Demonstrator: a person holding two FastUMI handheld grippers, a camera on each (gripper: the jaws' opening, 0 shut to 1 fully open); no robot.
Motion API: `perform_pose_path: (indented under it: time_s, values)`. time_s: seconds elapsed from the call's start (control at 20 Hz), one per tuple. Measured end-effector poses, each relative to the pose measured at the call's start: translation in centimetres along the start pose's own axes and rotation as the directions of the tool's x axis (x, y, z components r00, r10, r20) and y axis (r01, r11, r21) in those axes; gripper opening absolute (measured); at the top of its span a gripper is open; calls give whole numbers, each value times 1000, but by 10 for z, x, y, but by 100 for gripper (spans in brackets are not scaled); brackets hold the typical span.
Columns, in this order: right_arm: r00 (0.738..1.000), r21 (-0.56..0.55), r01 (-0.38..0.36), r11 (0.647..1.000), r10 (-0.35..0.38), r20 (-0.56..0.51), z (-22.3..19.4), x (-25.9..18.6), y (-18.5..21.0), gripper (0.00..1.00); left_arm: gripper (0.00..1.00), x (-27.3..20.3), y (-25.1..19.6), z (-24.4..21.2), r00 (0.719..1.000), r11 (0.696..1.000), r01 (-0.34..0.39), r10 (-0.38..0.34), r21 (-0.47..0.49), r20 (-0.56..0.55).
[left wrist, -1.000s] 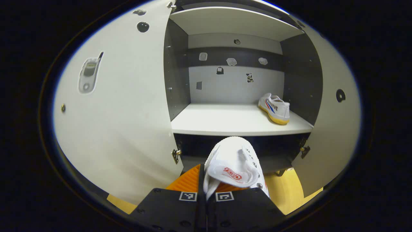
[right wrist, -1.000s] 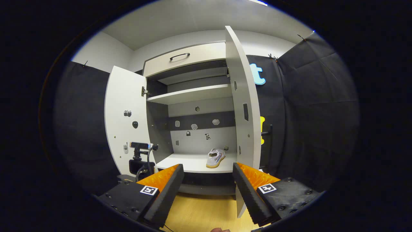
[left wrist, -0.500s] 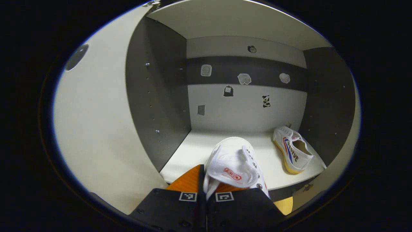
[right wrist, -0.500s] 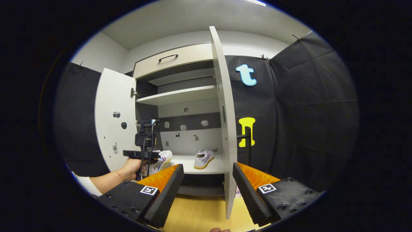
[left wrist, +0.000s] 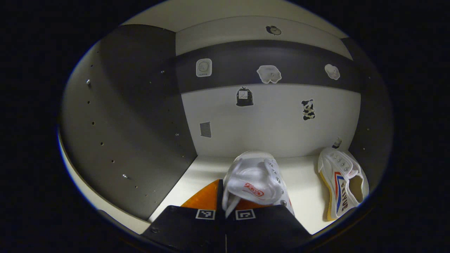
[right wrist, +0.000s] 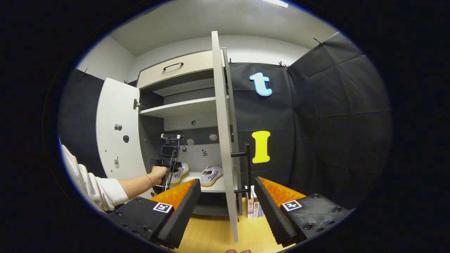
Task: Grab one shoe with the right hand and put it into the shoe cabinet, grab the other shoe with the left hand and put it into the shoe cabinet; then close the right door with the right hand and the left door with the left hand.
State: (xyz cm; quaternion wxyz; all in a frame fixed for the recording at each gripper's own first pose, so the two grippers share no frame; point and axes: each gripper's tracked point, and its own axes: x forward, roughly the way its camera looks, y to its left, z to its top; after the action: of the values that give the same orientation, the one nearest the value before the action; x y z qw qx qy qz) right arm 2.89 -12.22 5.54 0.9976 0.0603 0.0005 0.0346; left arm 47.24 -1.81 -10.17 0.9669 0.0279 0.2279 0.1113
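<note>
Left tool [left wrist: 225, 207] grips shoe [left wrist: 255, 179], toe toward cabinet's back.

Left gripper view is dim inside the cabinet [left wrist: 140, 116]; side wall left of the hand-held gripper [left wrist: 225, 214] shadowed, shelf [left wrist: 302, 182] ahead brighter. Right gripper view evenly bright; ceiling light [right wrist: 276, 2] glares above. Heavy fisheye bending at edges curves the door [right wrist: 223, 140]. Both sharp, no motion blur.
</note>
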Motion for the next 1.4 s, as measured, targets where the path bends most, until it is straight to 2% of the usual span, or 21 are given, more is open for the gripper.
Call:
perform_pose_path:
  time_s: [0.15, 0.35, 0.4, 0.45, 0.7, 0.75, 0.8, 0.85, 1.0, 1.15, 1.25, 1.4]
  values:
    - [1000, -22, 18, 1000, -19, -4, 0, -2, -12, 97, 6, 20, -5, -7, 1000, 998, -25, 26, 58, -10]
    - [999, -21, 45, 999, -46, -13, -5, -1, -21, 97, 6, 31, -12, -16, 999, 997, -15, 17, 73, -32]
    - [999, -15, 46, 999, -46, -20, -8, -2, -22, 92, 6, 32, -14, -17, 999, 997, -7, 10, 77, -33]
    - [999, -5, 47, 999, -47, -24, -9, -2, -21, 96, 7, 33, -16, -19, 999, 996, 8, -4, 89, -45]
    - [999, 14, 49, 999, -49, -18, -8, -5, -20, 96, 18, 21, -16, -19, 997, 993, 50, -42, 110, -68]
    - [999, 18, 48, 999, -48, -16, -7, -6, -18, 96, 23, 17, -13, -20, 997, 991, 46, -37, 126, -74]
    - [999, 25, 46, 999, -46, -13, -5, -7, -18, 96, 35, 13, -15, -19, 996, 988, 58, -47, 140, -75]
    - [999, 31, 46, 998, -46, -11, -5, -9, -18, 96, 39, 9, -15, -19, 996, 985, 68, -57, 157, -72]
    - [999, 32, 44, 999, -44, -5, -3, -15, -18, 97, 89, -7, -5, -12, 998, 985, 57, -52, 160, -30]
    - [999, 29, 38, 999, -38, -2, -1, -19, -17, 97, 89, -33, -7, -13, 994, 989, 105, -104, 101, -16]
    - [999, 27, 36, 999, -36, 3, 0, -20, -17, 97, 95, -56, -7, -13, 992, 987, 124, -126, 103, 5]
    - [999, 0, 50, 999, -50, 5, 0, -17, -23, 97, 96, -94, -7, -7, 988, 985, 127, -136, 115, 78]
